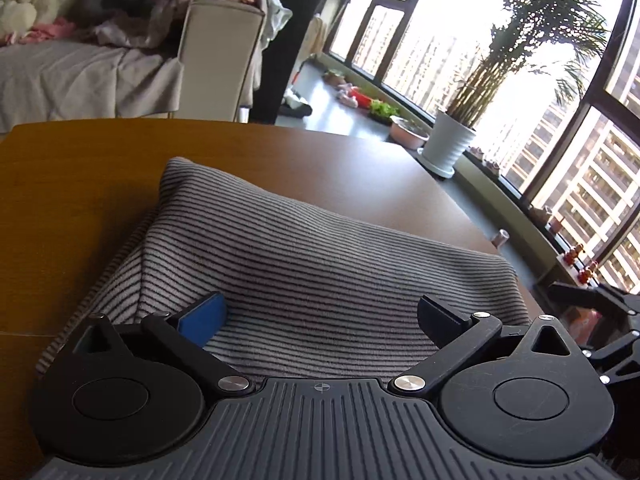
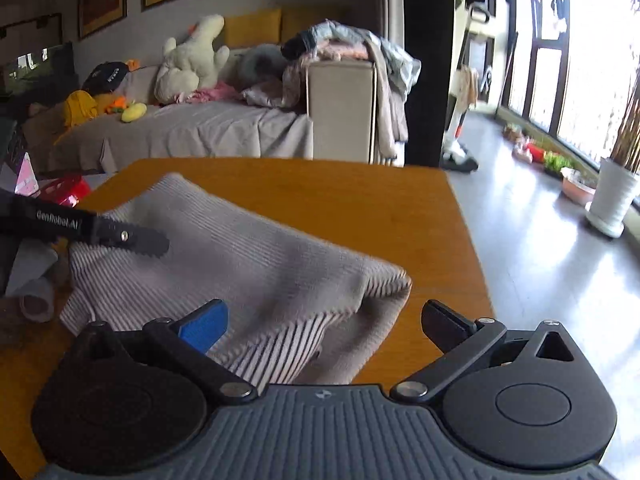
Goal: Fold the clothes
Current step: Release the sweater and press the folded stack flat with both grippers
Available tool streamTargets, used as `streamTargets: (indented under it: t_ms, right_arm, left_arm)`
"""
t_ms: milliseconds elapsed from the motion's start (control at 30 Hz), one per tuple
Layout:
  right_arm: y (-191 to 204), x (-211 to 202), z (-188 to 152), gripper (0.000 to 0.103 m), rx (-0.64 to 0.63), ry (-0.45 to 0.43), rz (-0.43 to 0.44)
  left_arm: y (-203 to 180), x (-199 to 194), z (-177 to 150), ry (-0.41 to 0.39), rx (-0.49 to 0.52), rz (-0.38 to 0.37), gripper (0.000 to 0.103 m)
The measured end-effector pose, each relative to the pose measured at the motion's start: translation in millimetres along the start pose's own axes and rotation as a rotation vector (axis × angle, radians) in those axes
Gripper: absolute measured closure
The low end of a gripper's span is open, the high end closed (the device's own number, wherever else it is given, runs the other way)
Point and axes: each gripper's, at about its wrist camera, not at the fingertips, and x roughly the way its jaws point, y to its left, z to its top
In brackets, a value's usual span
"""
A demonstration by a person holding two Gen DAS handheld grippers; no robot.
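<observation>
striped garment [image 1: 304, 248] folded, long axis crosswise on table [image 1: 80, 184] | left claw [image 1: 322, 316], right claw [image 2: 324, 326] agape, empty

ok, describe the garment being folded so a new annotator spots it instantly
Start at the wooden table in front of the sofa. The striped garment lies folded on its near part, just ahead of both open grippers. It is grey-pink with thin dark stripes, the only cloth on the table; the other clothes are piled on the sofa arm.
</observation>
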Motion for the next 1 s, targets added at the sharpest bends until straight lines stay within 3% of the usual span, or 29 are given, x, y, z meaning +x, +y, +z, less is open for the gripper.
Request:
streamTargets:
  t_ms: [100,167,267,300,433,500,700,767,867,900,1000]
  right_arm:
    - [-10,10,21,0.0,0.004,-0.045,-0.07]
    - [-18,36,27,0.0,0.004,-0.007,-0.123]
    - [-17,89,14,0.0,-0.059,0.134,-0.18]
    - [-17,89,10,0.0,-0.052,0.098,-0.181]
    - [-18,86,6,0.0,-0.042,0.096,-0.186]
    - [-18,82,4,0.0,-0.033,0.103,-0.19]
    - [0,44,-16,0.0,-0.062,0.125,-0.21]
    - [11,27,-26,0.0,-0.044,0.139,-0.148]
    - [18,10,-42,0.0,0.08,0.186,0.027]
    - [23,2,-48,0.0,0.091,0.166,0.056]
    - [39,-7,-55,0.0,0.077,0.145,0.025]
  left_arm:
    - [-3,0,-2,-0.002,0.021,0.015,0.0]
    - [-5,-2,-4,-0.004,0.041,0.022,0.0]
    - [-8,-12,-4,0.01,0.024,0.022,0.0]
    - [-9,-18,-5,0.017,0.012,0.009,0.0]
    - [-18,-41,-15,0.077,-0.034,-0.225,0.0]
    - [-23,-38,-23,0.125,-0.028,-0.257,0.0]
    - [-18,-20,-20,0.097,0.059,-0.128,0.007]
    - [-17,-13,-16,0.073,0.103,-0.087,0.007]
    - [-15,-4,-10,0.051,0.148,-0.038,0.006]
    - [-15,-2,-8,0.048,0.155,-0.028,0.005]
    - [-13,2,-6,0.05,0.154,-0.025,0.003]
